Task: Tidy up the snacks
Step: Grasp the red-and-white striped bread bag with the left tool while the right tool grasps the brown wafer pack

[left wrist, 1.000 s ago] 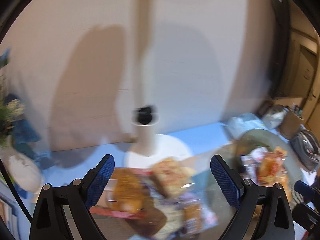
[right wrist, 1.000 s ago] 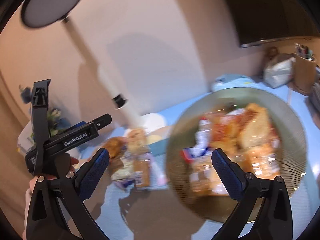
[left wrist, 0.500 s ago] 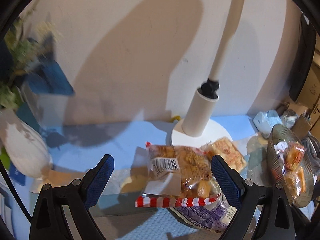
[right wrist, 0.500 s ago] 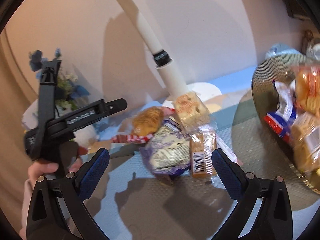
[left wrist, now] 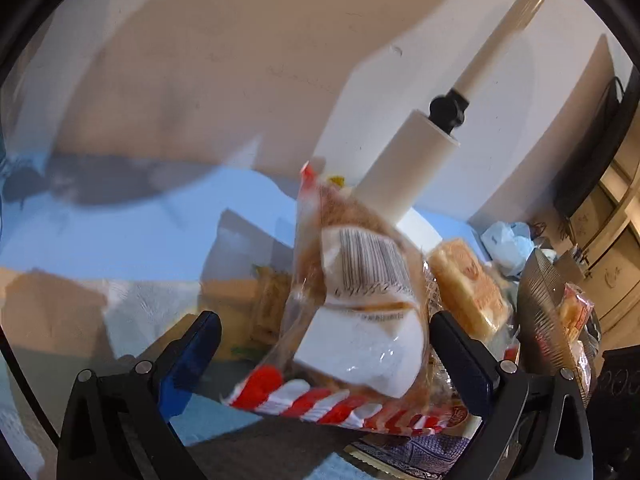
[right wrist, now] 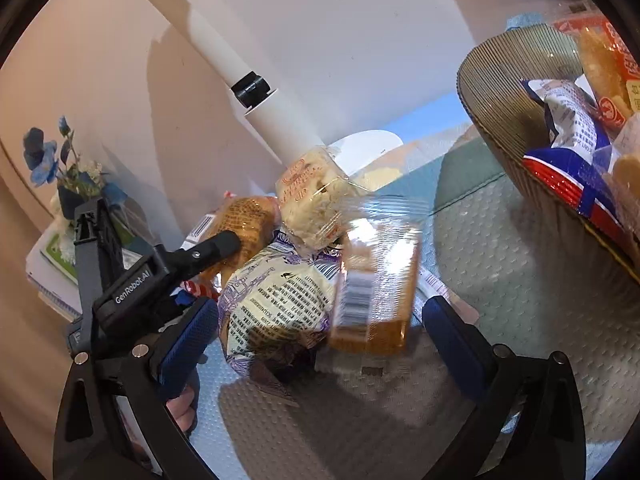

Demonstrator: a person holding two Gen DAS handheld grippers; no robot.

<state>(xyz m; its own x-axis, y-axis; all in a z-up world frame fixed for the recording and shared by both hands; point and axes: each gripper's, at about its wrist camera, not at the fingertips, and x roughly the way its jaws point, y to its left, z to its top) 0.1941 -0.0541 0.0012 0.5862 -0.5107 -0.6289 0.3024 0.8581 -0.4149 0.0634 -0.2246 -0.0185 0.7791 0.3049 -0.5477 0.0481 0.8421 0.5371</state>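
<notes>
A clear packet of brown bread (left wrist: 352, 292) with a red-and-white striped edge and a barcode label stands between the jaws of my left gripper (left wrist: 324, 356). The jaws are opening and the pads do not press on it. In the right wrist view my right gripper (right wrist: 320, 344) stands open over the pile, around a purple-and-white packet (right wrist: 276, 304) and an amber packet (right wrist: 376, 288), touching neither. A pale cake packet (right wrist: 312, 196) lies behind them. One black finger (right wrist: 216, 246) of the left gripper rests by the bread packet (right wrist: 244, 220). A ribbed bowl (right wrist: 492, 92) holds several snacks.
A white lamp post and base (right wrist: 280, 128) stands just behind the pile, against the wall. Blue flowers (right wrist: 44, 160) and books sit far left. The pile lies on a grey textured mat (right wrist: 500, 280) over a blue cloth (left wrist: 120, 240). The bowl (left wrist: 536, 300) is close on the right.
Both grippers have come down and closer to the snack pile. The left view has rolled, and the bread packet now fills the space between its jaws. The bowl has slid to the right edge.
</notes>
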